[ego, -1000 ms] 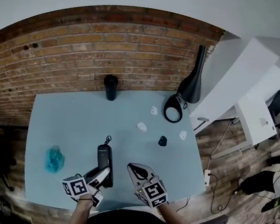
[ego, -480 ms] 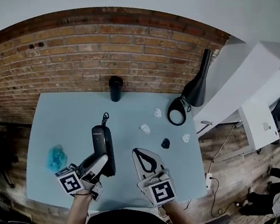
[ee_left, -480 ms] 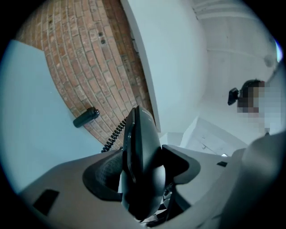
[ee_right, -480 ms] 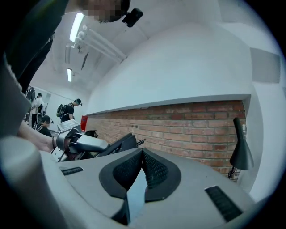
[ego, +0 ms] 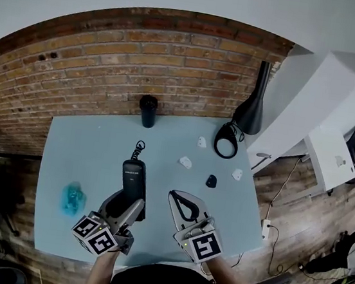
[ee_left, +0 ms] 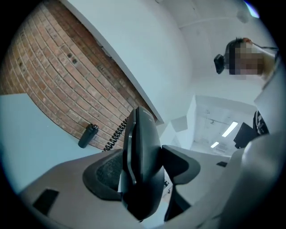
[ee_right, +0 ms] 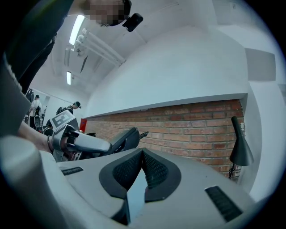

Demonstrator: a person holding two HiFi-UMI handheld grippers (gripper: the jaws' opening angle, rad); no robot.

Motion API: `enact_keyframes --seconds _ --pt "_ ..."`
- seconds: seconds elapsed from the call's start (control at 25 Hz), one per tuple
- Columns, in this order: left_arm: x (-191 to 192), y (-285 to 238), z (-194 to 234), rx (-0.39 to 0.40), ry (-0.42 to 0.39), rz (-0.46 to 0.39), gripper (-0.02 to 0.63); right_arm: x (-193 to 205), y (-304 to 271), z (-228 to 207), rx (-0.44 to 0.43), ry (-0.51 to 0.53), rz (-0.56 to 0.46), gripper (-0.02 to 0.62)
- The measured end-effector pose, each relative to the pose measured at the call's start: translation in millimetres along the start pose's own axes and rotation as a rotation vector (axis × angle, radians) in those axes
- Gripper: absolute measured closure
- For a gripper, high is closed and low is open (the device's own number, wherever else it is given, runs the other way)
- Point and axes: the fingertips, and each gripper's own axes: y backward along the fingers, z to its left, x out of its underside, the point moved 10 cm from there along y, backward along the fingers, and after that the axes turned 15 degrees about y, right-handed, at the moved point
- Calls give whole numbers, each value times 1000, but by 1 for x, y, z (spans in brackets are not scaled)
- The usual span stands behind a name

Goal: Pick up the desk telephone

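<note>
The desk telephone's black handset (ego: 135,179) is off the pale blue table (ego: 85,152), with its coiled cord (ego: 139,147) hanging at its far end. My left gripper (ego: 131,205) is shut on it from both sides. In the left gripper view the handset (ee_left: 142,134) stands on edge between the dark pads (ee_left: 105,172). My right gripper (ego: 179,200) hovers just to the right of it, shut with nothing in it. The right gripper view shows its pads (ee_right: 154,170) pressed together, and the held handset (ee_right: 127,139) off to the left.
A black tumbler (ego: 147,111) stands by the brick wall. A black lamp (ego: 254,103) and a ring-shaped black thing (ego: 227,140) sit at the far right corner. Small white pieces (ego: 186,162), a small black piece (ego: 211,181) and a blue crumpled thing (ego: 71,198) lie on the table.
Both grippers have risen above the table. The handset went up with the left gripper, which also rolled. The right gripper stayed shut beside it.
</note>
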Motion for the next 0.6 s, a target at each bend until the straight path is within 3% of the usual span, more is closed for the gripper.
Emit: enact_keyframes --seconds 0.16,0.6 --pt "9 3 2 -48 -72 10 316 9 5 8 -7 -13 20 588" --pt "26 16 20 -132 -143 63 316 33 1 26 34 -7 88 587"
